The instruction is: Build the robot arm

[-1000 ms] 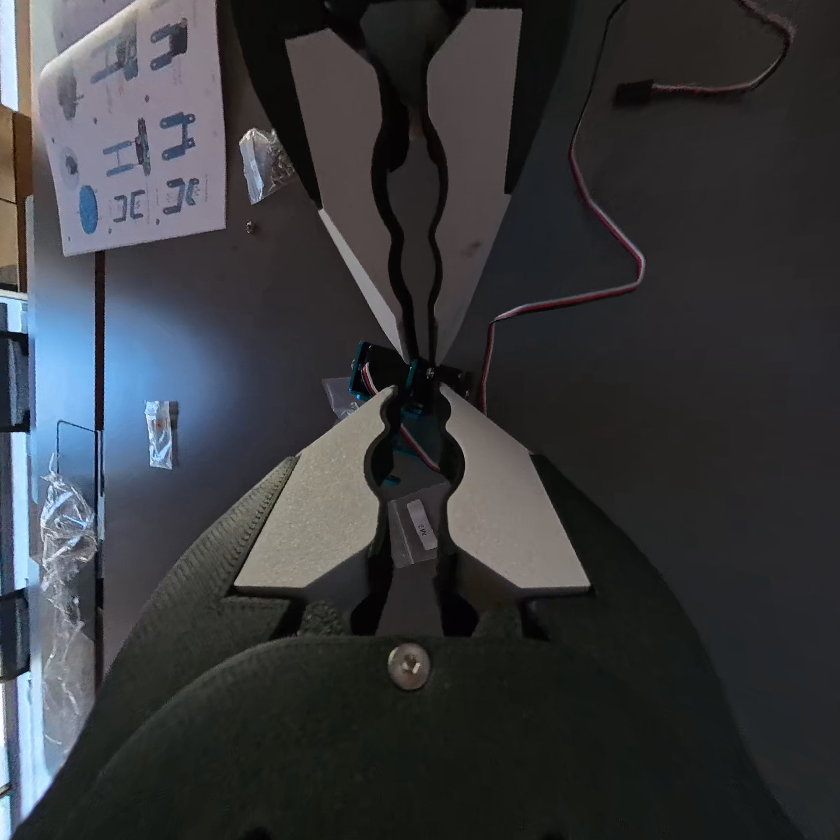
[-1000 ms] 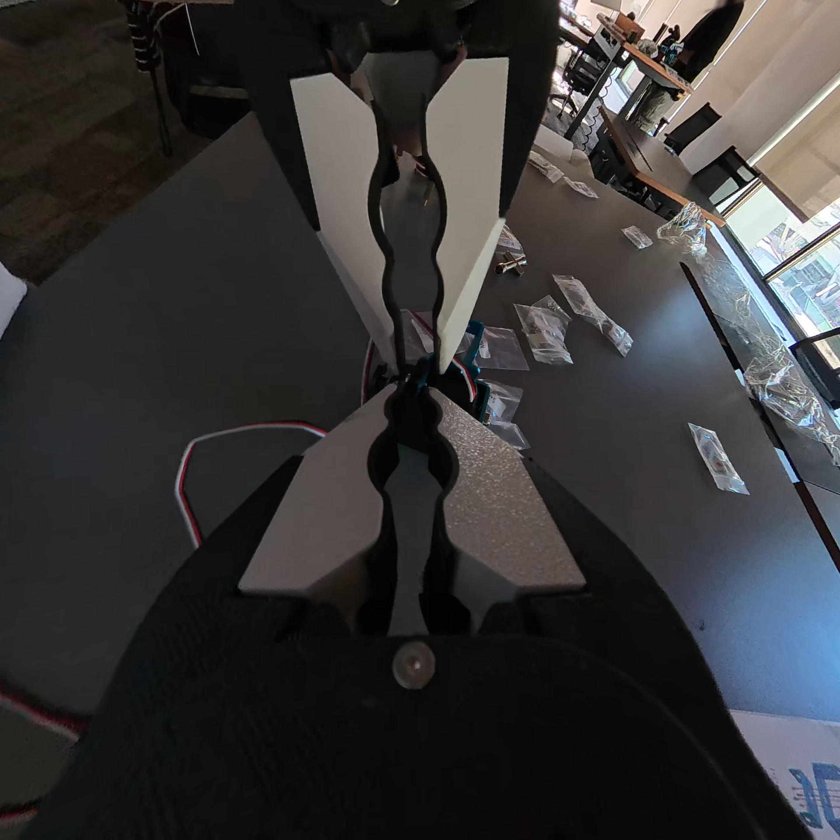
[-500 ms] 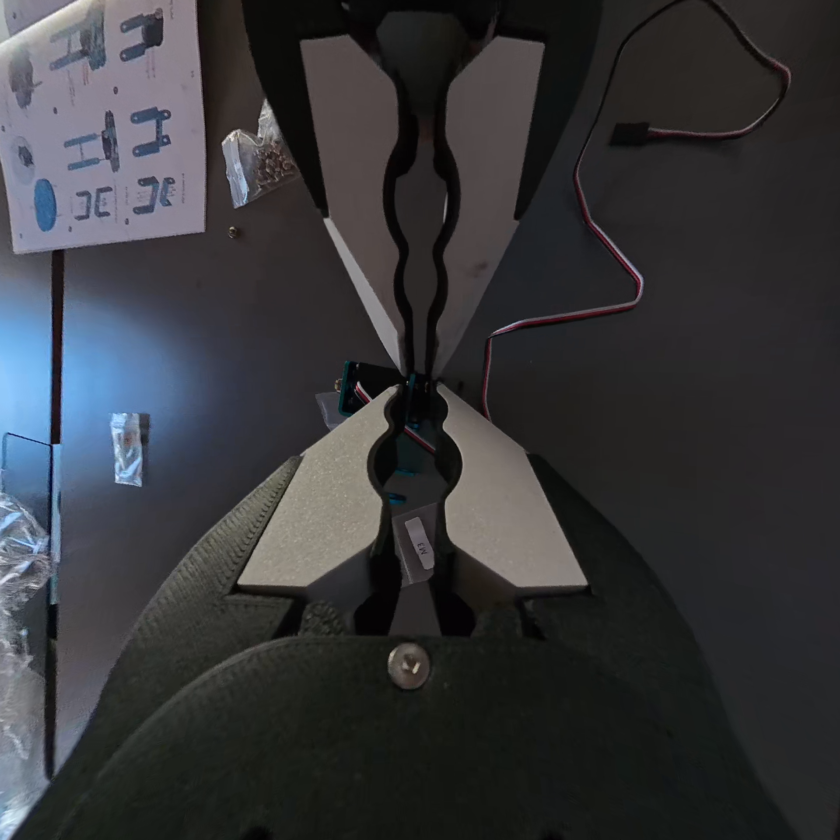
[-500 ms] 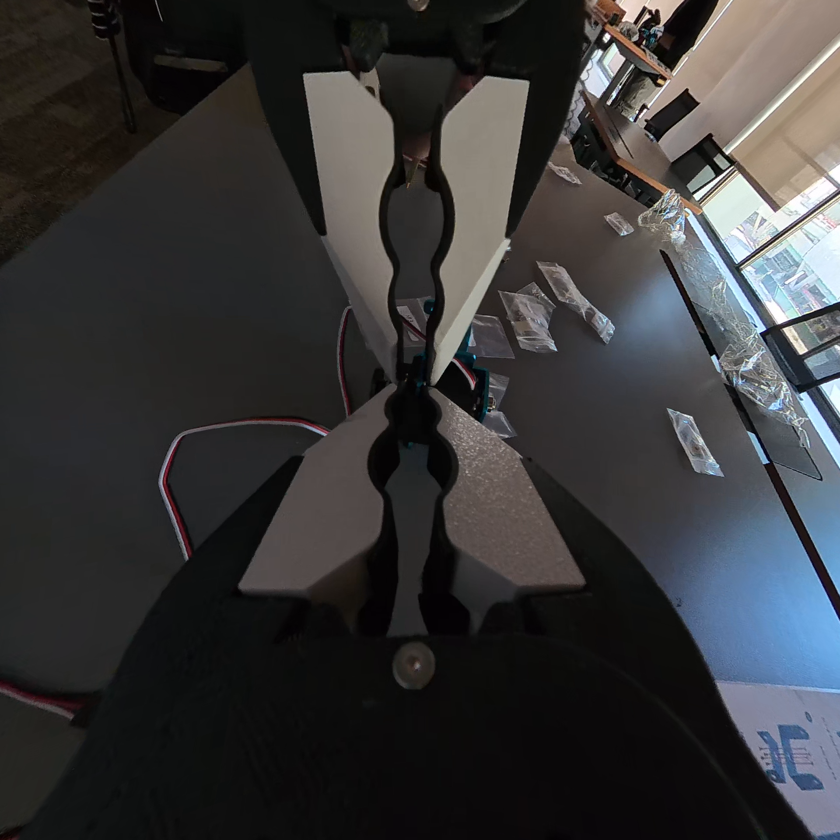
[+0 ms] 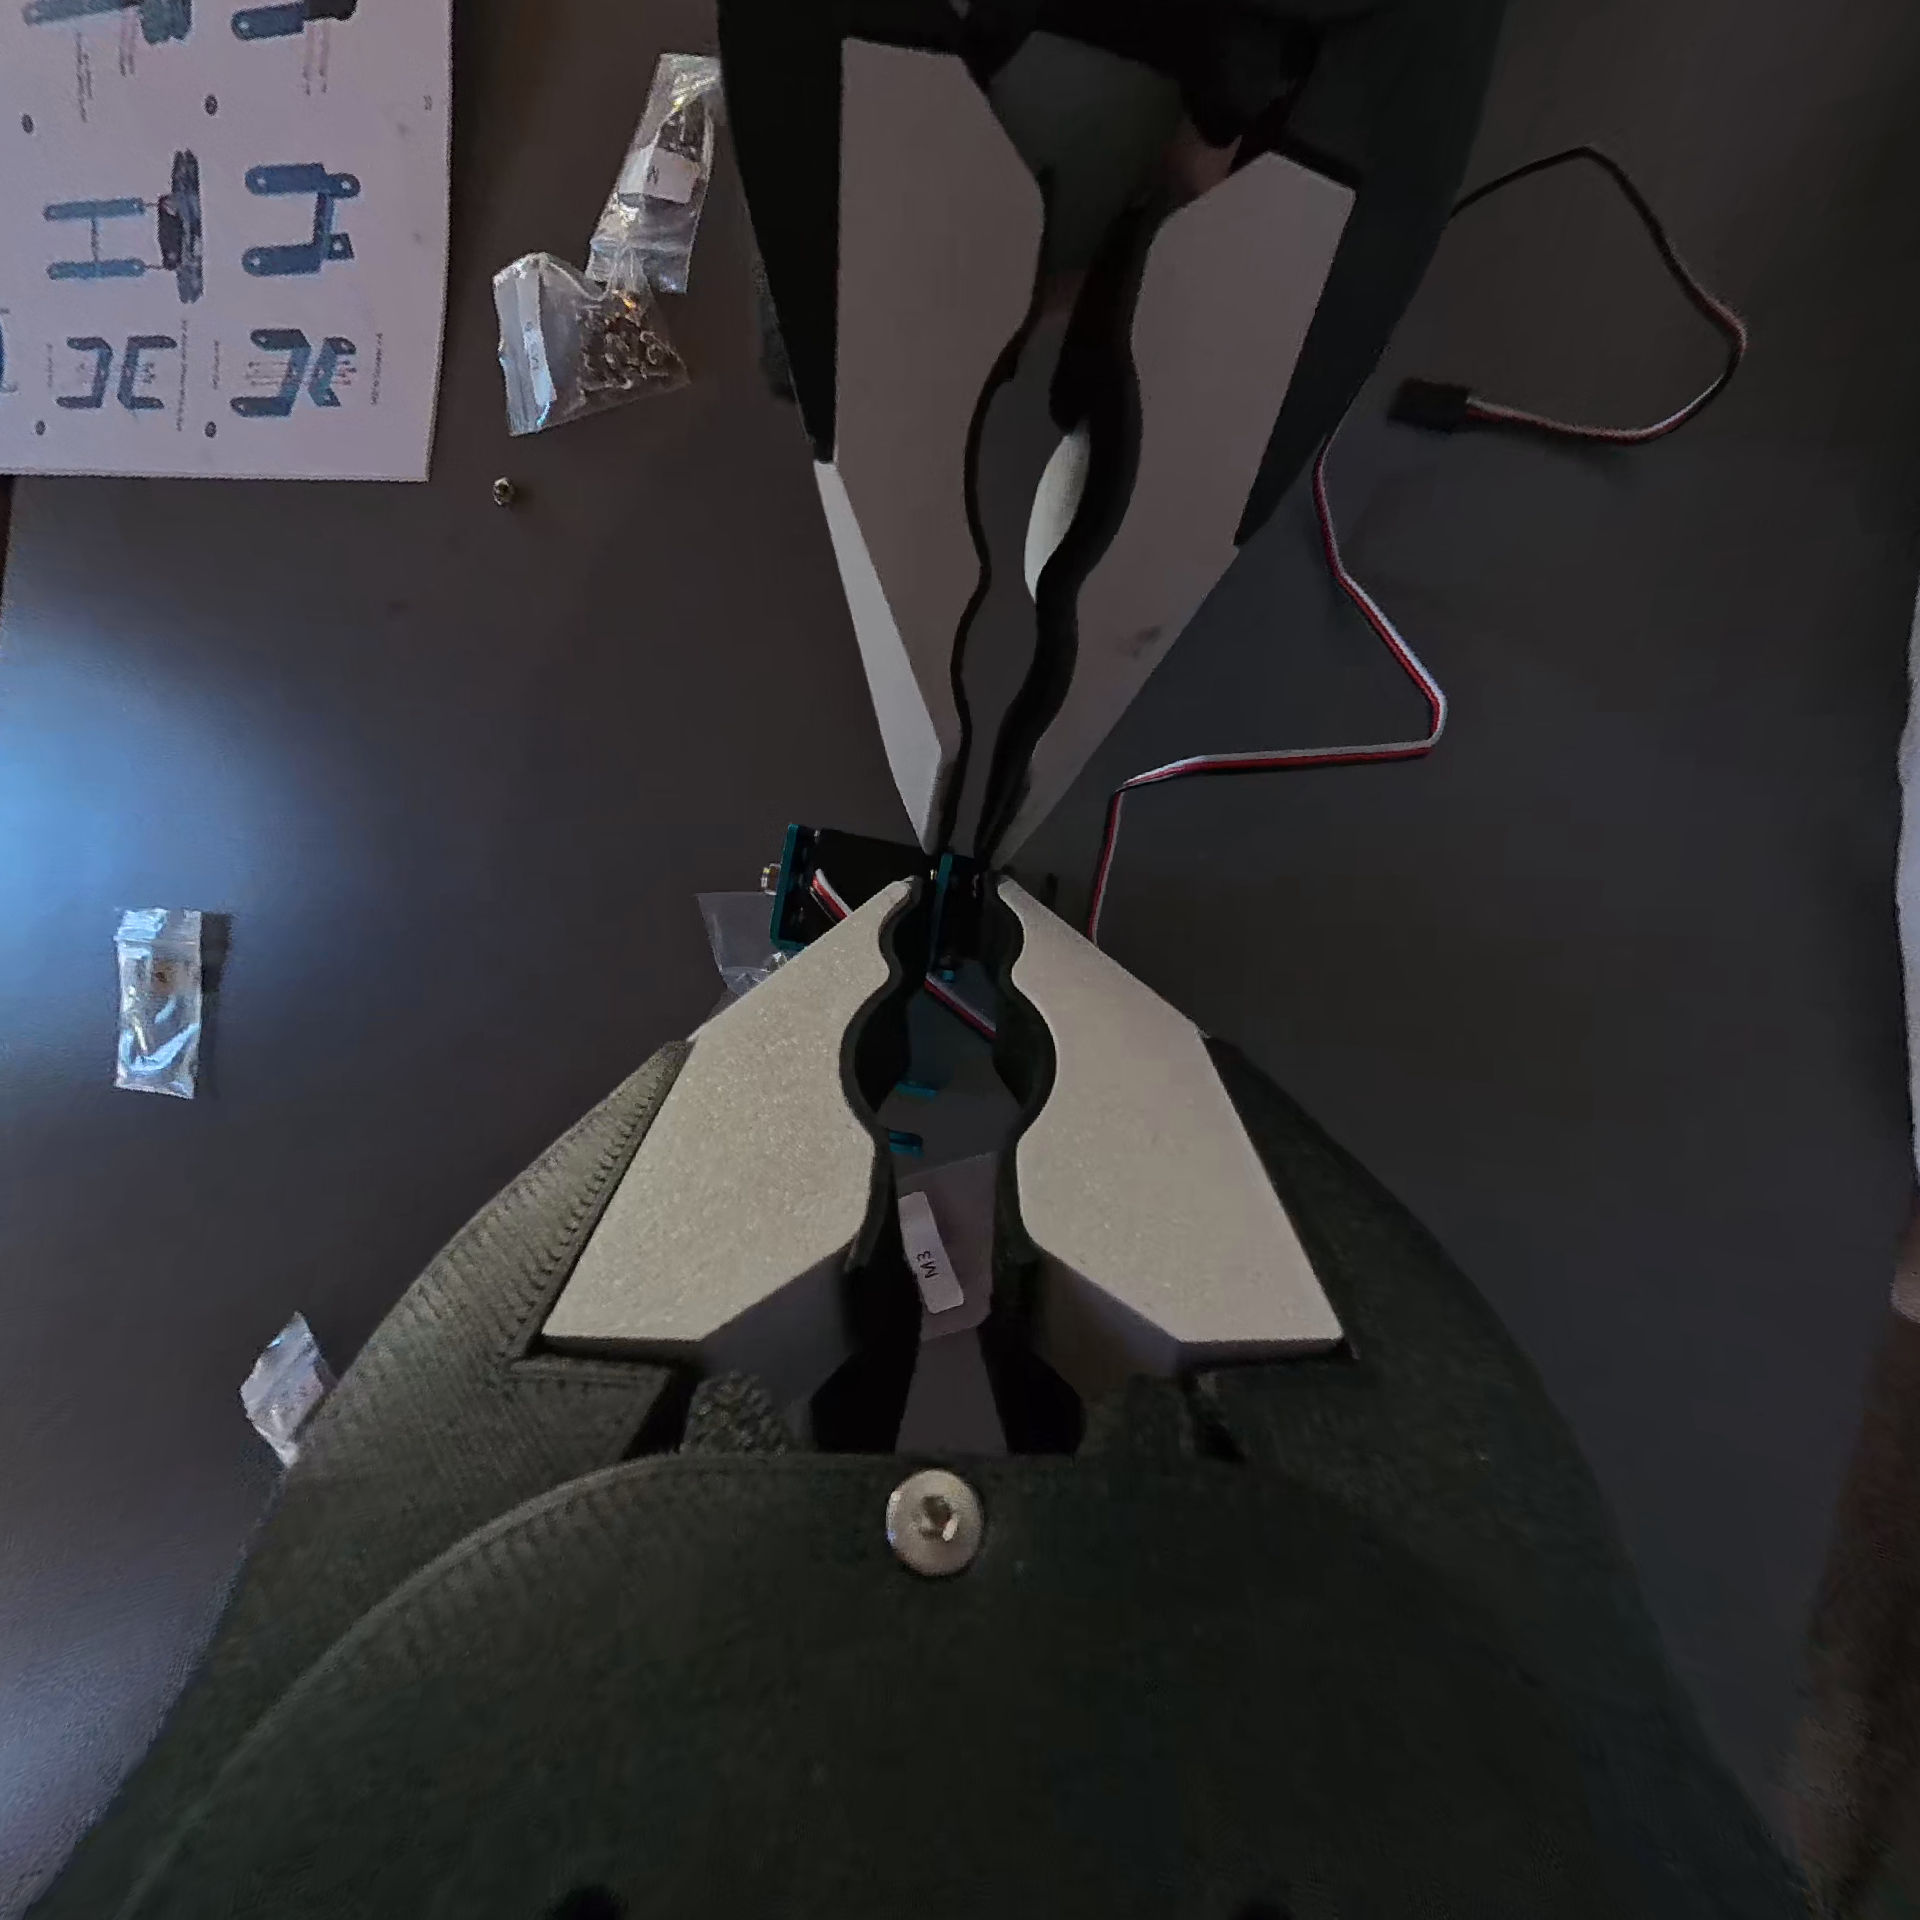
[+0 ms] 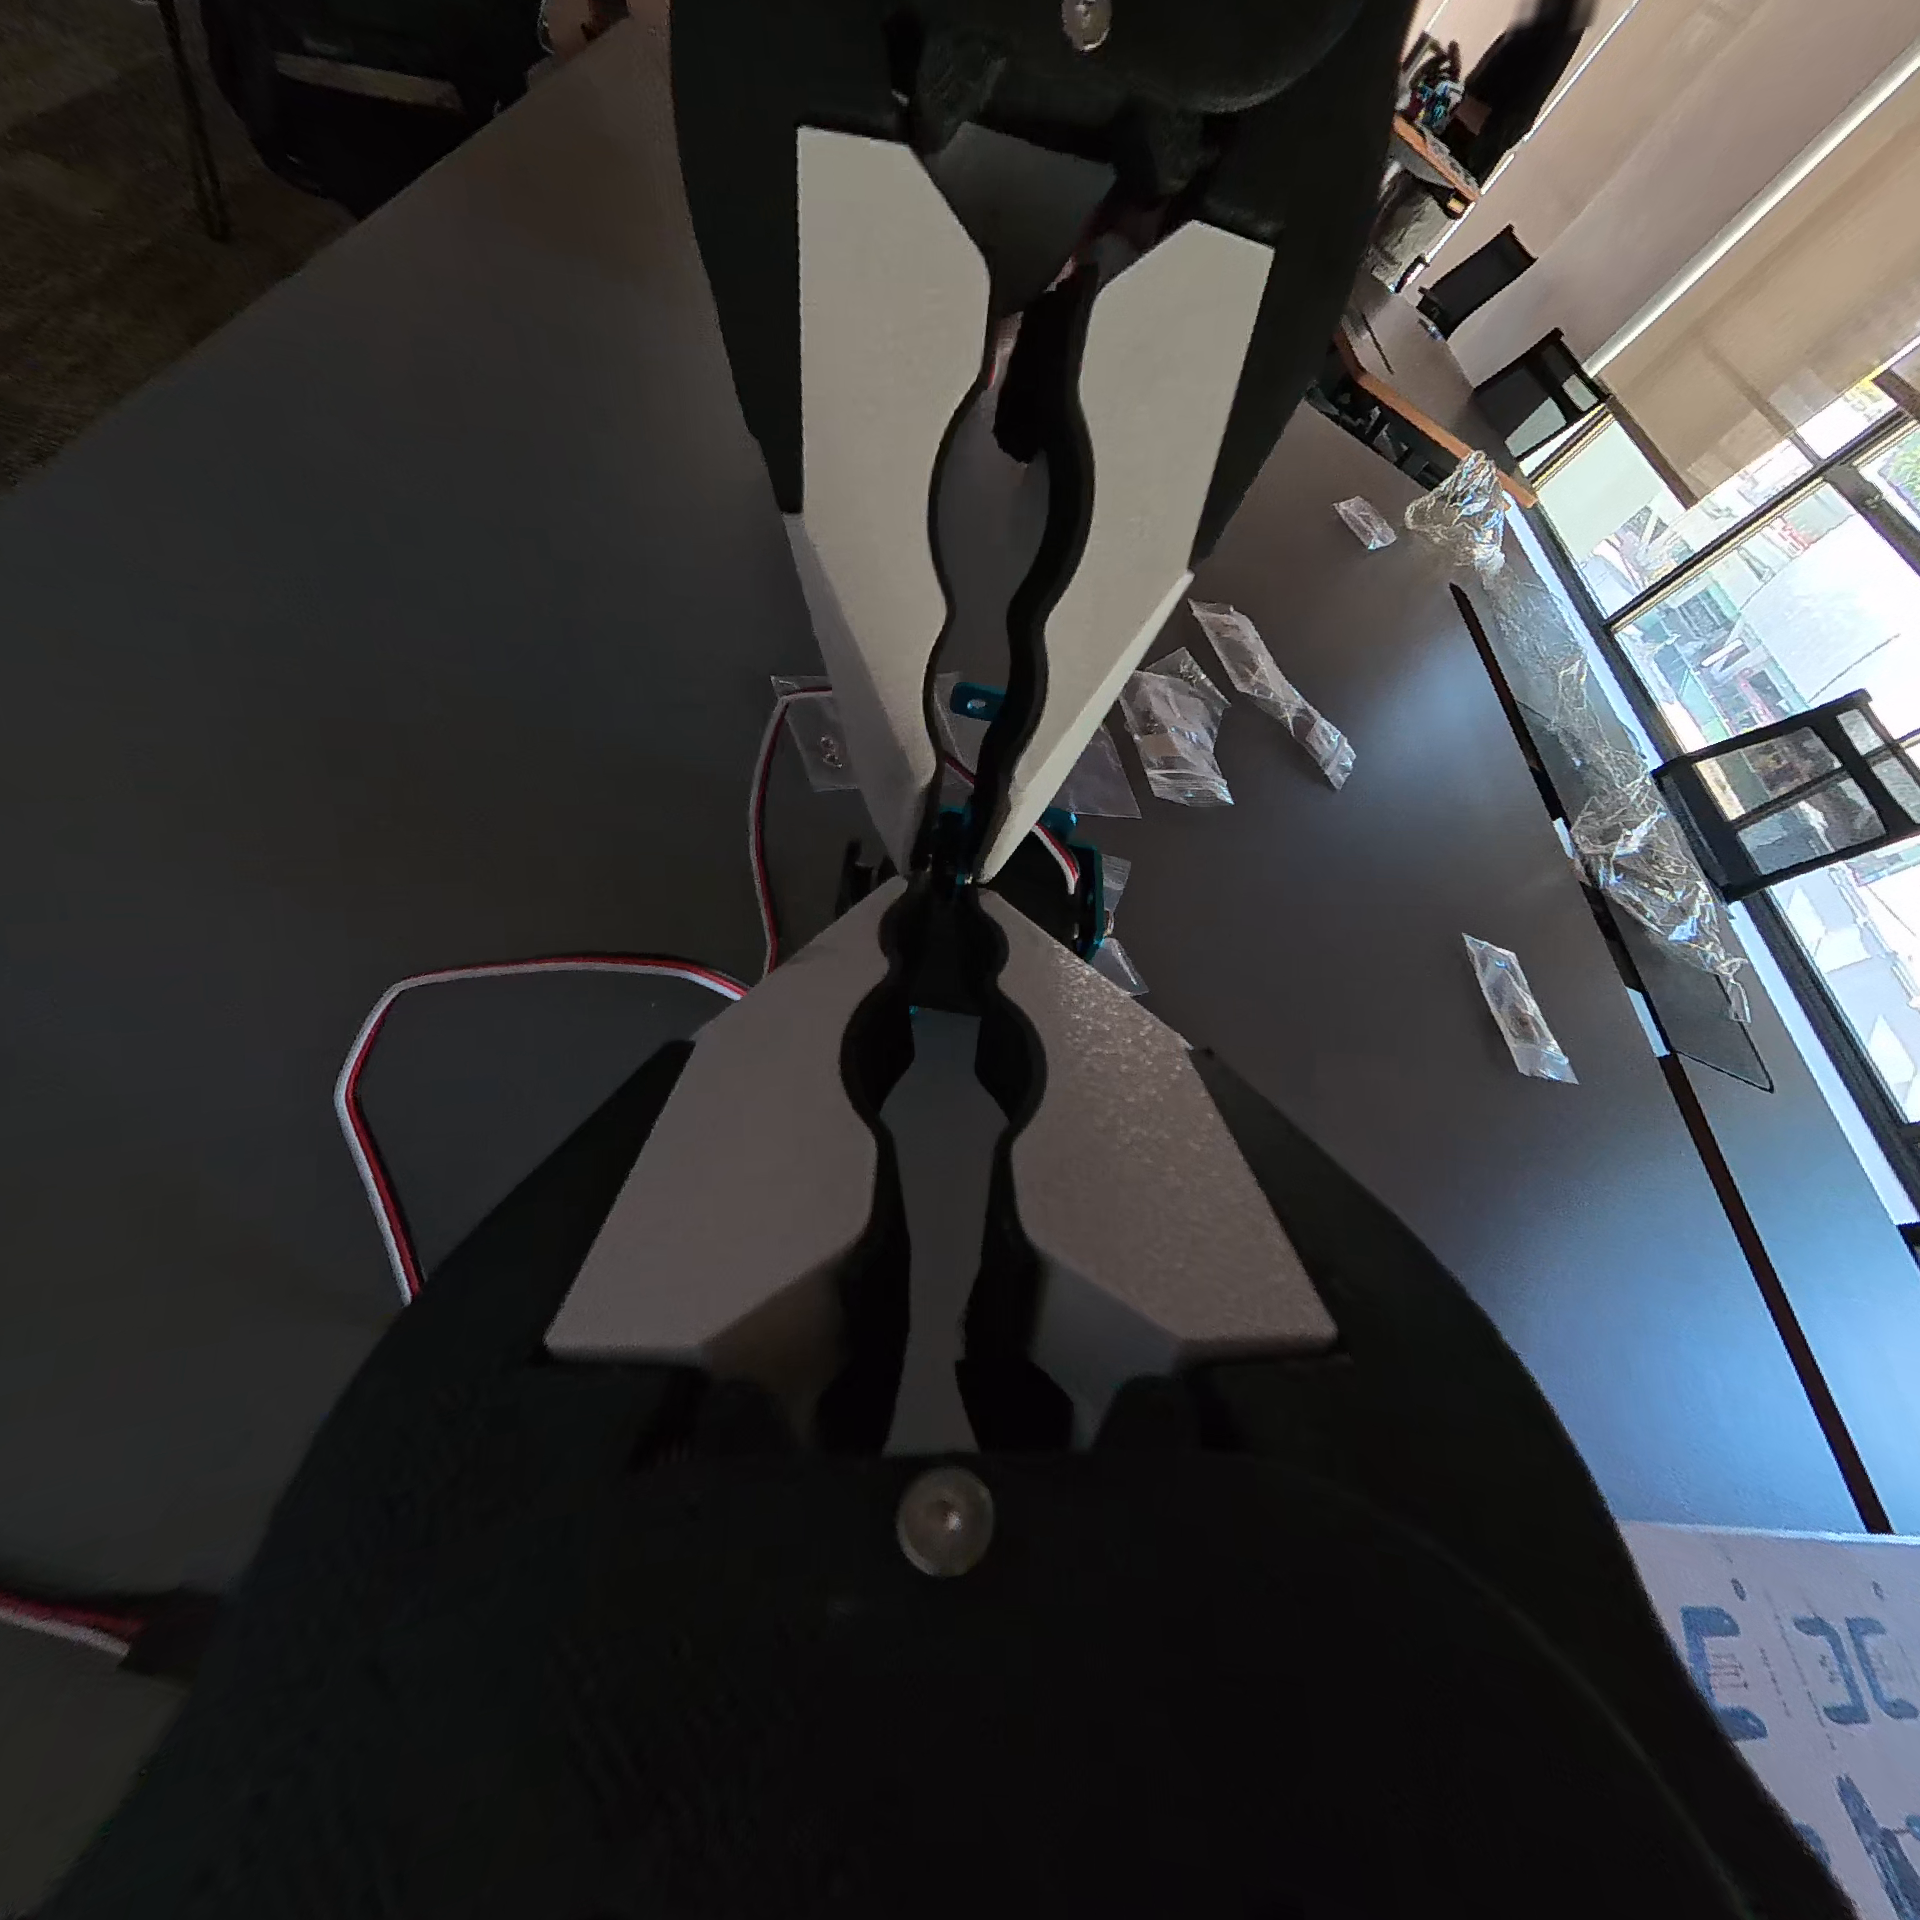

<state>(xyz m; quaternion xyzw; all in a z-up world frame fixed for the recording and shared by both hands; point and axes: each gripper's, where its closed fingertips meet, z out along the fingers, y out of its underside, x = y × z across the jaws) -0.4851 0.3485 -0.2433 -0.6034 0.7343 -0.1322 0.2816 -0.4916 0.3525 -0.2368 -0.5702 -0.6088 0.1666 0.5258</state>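
Note:
A small black servo [image 5: 842,883] in a teal metal bracket [image 5: 795,883] is held just above the dark table, between two grippers that meet tip to tip. My left gripper [image 5: 956,888] comes from below in its view and is shut on the bracket's edge. My right gripper [image 5: 971,847] comes from above, tilted, and is shut on the same part. In the right wrist view, the right gripper [image 6: 940,888] and the left gripper [image 6: 951,847] pinch the bracket [image 6: 1086,894] the same way. The servo's red, white and black cable [image 5: 1382,644] trails to a black plug [image 5: 1434,405].
A printed parts sheet [image 5: 208,229] lies at the far left. Small bags of hardware [image 5: 582,353] and a loose nut [image 5: 506,488] lie near it. A labelled bag [image 5: 935,1247] lies under my left gripper. Several bags [image 6: 1184,738] and crumpled plastic wrap [image 6: 1642,862] lie toward the window side. My two grippers' fingertips are within a few centimetres of each other.
Both grippers stay shut on the bracket. They have twisted relative to each other, so the opposite gripper now looks tilted in each view. The table has shifted in both views.

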